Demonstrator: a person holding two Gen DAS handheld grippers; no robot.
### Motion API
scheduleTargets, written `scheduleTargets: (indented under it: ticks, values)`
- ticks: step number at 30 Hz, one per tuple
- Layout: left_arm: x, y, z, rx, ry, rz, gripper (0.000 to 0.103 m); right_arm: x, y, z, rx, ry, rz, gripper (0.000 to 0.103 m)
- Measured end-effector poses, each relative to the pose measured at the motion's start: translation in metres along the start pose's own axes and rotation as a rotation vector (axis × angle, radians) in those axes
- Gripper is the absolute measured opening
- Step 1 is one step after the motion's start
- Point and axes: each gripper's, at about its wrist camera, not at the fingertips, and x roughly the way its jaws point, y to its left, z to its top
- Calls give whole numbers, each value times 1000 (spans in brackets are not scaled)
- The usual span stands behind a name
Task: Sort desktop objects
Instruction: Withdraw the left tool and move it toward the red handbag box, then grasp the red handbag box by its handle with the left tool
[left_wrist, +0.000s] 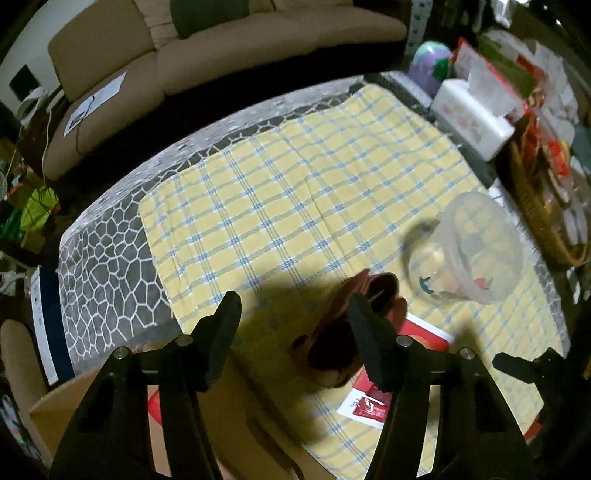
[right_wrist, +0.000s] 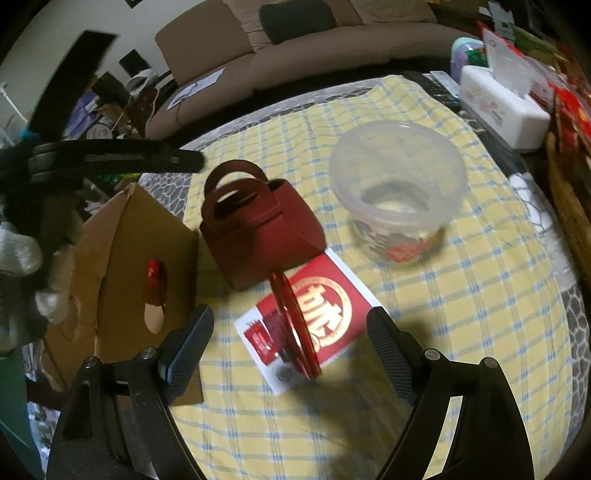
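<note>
Both grippers released, fingers spread wide and grasping nothing: left gripper (left_wrist: 293, 317) hovers over the dark red paper bag (left_wrist: 343, 325) standing on the checked cloth (left_wrist: 280, 192) of the desk, right gripper (right_wrist: 290, 326) above the red card (right_wrist: 314, 314) beside the plastic tub (right_wrist: 397, 188).

The far half of the checked cloth (left_wrist: 295, 177) lies bare. Nearer, the red paper bag (right_wrist: 255, 236), plastic tub (right_wrist: 399, 188) and cardboard box (right_wrist: 122, 258) crowd together (bag just beside box), narrowing passage.
</note>
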Motion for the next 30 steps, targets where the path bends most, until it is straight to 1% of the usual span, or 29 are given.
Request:
scheduleTargets:
  ticks: [2,5,6,8,10,13,15,16,20,22,23,25,28,29,30]
  values:
    - [9,-5,4,23,12,-12,56,7,4,5,-4,-6,14,86]
    - [20,-13,6,58,31,2,55,18,9,13,-8,-8,24,86]
    - [23,-14,6,65,39,2,52,21,10,15,-7,-9,25,86]
    - [29,-16,7,77,56,8,35,28,11,21,2,-11,41,85]
    - [36,-19,9,89,77,22,33,35,12,26,9,-15,60,84]
    - [42,-22,10,96,96,6,33,47,14,27,15,-18,63,84]
    - [43,-24,10,106,93,-2,24,57,13,25,25,-8,62,84]
    - [43,-26,9,112,90,-1,17,63,12,23,33,0,61,84]
    - [43,-33,8,146,77,32,16,84,5,13,71,39,75,84]
    - [42,-33,9,138,68,31,12,90,3,11,79,48,75,84]
    - [40,-33,8,133,62,19,7,92,1,11,88,48,84,84]
    - [33,-33,8,120,50,-2,3,95,-1,12,103,43,100,84]
    - [24,-32,8,88,52,-37,2,102,1,13,92,49,84,84]
    - [22,-33,7,93,54,-46,2,103,2,13,88,50,84,84]
    - [19,-36,7,108,57,-38,2,105,4,13,84,46,82,84]
